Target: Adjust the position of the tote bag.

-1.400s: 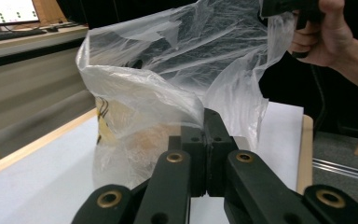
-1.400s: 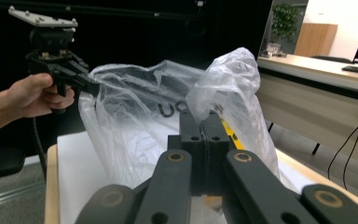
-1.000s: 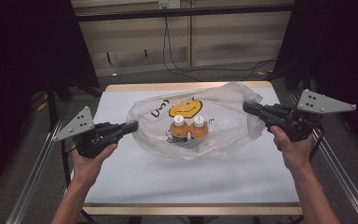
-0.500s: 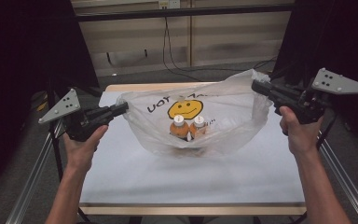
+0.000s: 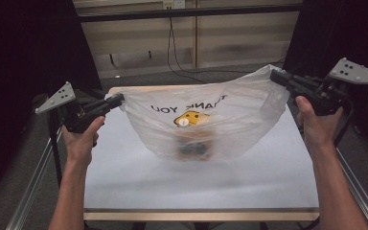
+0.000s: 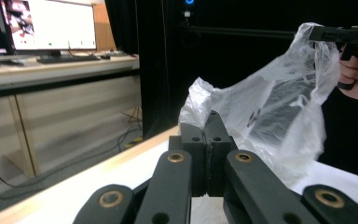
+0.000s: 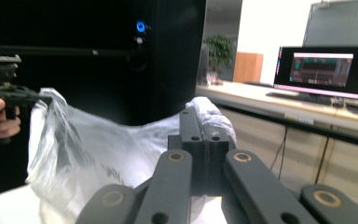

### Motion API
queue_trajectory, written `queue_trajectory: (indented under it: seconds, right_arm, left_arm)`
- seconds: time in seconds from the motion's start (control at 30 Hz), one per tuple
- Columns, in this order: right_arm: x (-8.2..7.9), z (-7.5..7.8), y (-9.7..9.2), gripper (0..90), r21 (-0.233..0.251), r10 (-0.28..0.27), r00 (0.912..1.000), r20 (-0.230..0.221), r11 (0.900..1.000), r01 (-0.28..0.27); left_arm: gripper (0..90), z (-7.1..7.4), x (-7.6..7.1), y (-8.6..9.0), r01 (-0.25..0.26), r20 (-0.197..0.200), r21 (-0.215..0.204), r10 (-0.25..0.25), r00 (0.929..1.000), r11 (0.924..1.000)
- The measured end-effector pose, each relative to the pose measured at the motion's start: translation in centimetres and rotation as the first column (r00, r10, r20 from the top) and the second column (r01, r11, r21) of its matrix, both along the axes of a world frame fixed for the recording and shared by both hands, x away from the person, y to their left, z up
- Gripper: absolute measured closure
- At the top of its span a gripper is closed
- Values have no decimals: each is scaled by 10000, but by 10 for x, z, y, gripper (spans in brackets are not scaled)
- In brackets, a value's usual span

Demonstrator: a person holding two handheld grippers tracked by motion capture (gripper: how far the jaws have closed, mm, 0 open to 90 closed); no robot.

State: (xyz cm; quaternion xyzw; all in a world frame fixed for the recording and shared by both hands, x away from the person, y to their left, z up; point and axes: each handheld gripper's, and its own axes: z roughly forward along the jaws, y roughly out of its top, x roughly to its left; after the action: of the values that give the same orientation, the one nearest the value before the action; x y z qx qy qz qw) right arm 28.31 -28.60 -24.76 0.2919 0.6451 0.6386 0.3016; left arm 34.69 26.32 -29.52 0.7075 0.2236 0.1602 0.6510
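A clear plastic bag [image 5: 211, 120] printed with "THANK YOU" and a yellow smiley hangs in the air over the white table [image 5: 139, 177]. Small bottles [image 5: 191, 143] with white caps and orange contents sag in its bottom, blurred. My left gripper [image 5: 120, 99] is shut on the bag's left handle, and my right gripper [image 5: 274, 74] is shut on the right handle. In the left gripper view the jaws [image 6: 206, 123] pinch crumpled bag film [image 6: 270, 107], with the other gripper [image 6: 328, 33] far off. The right gripper view has its jaws [image 7: 200, 122] clamped on the bag [image 7: 93, 154].
The table has a wooden edge [image 5: 196, 214] in front and metal rails [image 5: 33, 187] along both sides. Cables [image 5: 177, 52] trail on the floor beyond the table. Desks with monitors [image 7: 326, 70] stand in the background. Black curtains flank the table.
Both grippers rose and spread apart, lifting the bag off the table. The bag now hangs stretched between them with the bottles swinging at its bottom.
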Motion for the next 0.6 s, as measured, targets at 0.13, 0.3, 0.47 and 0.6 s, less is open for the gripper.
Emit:
queue_trajectory:
  seconds: [0.13, 0.3, 0.47, 0.6]
  right_arm:
    - [6, -12, 0, 900, -106, 77, 9991, -406, 9999, -81]
    - [9, -25, 5, 900, -260, 165, 9976, -665, 9995, -183]
    - [8, -36, 4, 900, -404, -24, 9957, -925, 9992, -13]
    - [11, -48, 3, 900, -464, -85, 9920, -1263, 9989, 27]
  left_arm:
    - [899, -10, 0, -2, 103, -141, 192, -100, 9998, 9998]
    - [898, -15, 1, -1, -45, -444, 364, 61, 9990, 9993]
    - [896, -19, 2, 2, -94, -549, 706, 133, 9984, 9975]
    - [896, -30, 8, -2, 3, -1027, 911, 91, 9947, 9958]
